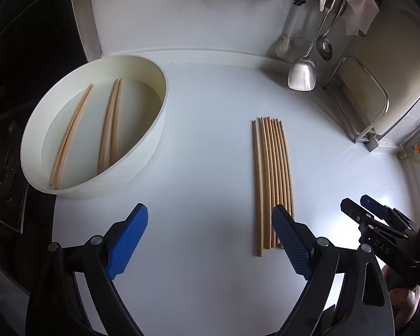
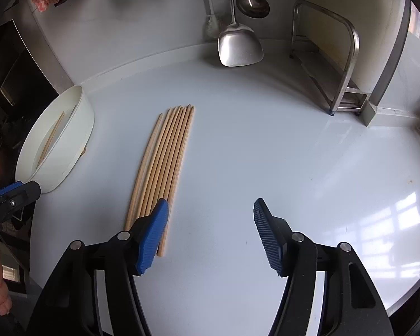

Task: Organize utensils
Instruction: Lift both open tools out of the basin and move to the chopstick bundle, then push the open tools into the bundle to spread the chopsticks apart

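I see the chopsticks [image 2: 165, 168] lying lengthwise, pointing away from my left claw [image 1: 210, 240] and right claw [image 2: 210, 235]; both are angled downward, spread apart, empty.

glossy white counter [image 2: 308, 168], steel rack [image 2: 347, 64], perhaps a window's reflection [image 2: 397, 218]

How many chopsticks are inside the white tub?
4: one pair lies toward the white tub's left side, the other pair nearer its middle. None seem hidden.

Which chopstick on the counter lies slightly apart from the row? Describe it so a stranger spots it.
Find the white tub on the pale counter; beside it lies a row of chopsticks. The odd chopstick is the outermost one on the tub's side, with a thin gap.
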A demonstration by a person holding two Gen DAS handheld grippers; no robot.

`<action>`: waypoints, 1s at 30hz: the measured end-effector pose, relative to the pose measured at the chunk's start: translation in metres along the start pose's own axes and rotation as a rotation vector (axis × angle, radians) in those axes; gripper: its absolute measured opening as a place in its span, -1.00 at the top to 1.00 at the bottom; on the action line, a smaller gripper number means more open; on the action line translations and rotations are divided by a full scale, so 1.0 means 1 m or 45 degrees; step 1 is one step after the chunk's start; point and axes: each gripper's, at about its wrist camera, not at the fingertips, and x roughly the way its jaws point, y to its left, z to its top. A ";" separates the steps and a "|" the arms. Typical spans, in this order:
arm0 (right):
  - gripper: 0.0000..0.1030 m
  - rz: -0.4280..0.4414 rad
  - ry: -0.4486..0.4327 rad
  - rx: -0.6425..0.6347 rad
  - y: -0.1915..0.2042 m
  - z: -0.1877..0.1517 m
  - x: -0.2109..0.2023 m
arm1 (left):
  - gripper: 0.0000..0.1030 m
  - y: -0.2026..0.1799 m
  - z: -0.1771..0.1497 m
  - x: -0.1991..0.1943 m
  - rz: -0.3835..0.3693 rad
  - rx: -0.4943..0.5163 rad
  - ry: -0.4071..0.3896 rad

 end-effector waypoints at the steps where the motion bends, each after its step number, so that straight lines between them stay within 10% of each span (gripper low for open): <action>1: -0.19 0.002 0.001 -0.004 0.000 0.000 0.004 | -0.74 -0.002 -0.001 0.002 0.012 0.003 0.003; 30: -0.24 -0.080 -0.059 0.075 0.022 -0.005 0.077 | -0.75 -0.002 0.003 0.068 -0.046 0.084 -0.072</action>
